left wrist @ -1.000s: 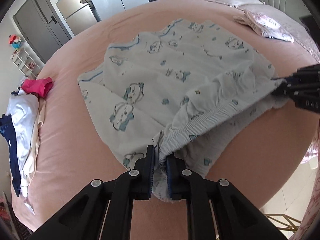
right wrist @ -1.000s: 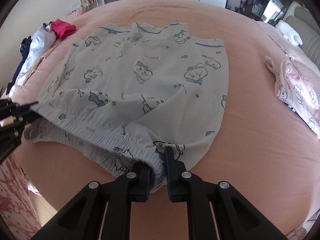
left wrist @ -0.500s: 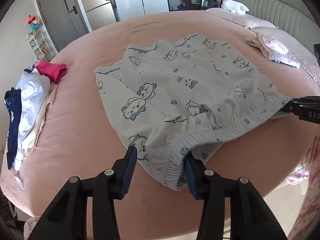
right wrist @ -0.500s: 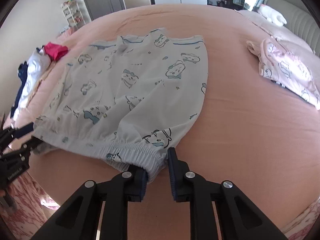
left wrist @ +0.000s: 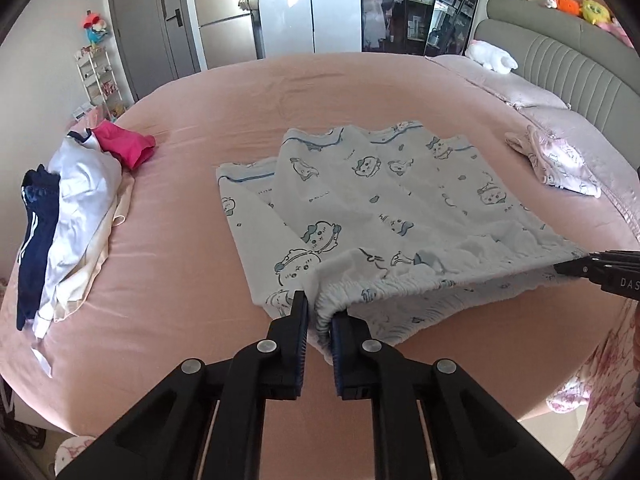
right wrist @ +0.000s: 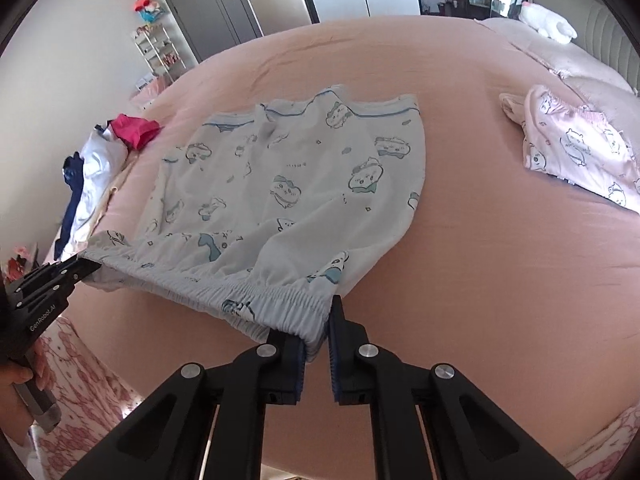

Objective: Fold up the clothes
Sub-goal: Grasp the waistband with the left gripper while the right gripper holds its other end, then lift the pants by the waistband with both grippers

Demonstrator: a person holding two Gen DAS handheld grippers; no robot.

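Shorts (left wrist: 400,200) lay on the pink bed (left wrist: 280,92), waistband nearest the person, leg hems off at 12 o'clock. Left gripper (left wrist: 319,316) and right gripper (right wrist: 318,330) were each pinched on a waistband corner, left having just re-closed, so the fold looked headed straight toward 12.

Your pale blue shorts (left wrist: 400,216) are thin, soft matt cloth with a puckered elastic waistband (right wrist: 256,296). The pink bed sheet (left wrist: 320,92) looks smooth and matt. Each hand-held gripper, left (left wrist: 320,320) and right (right wrist: 316,328), is matt black plastic with shiny metal bolts. The fridge (left wrist: 226,36) has a brushed-metal sheen.
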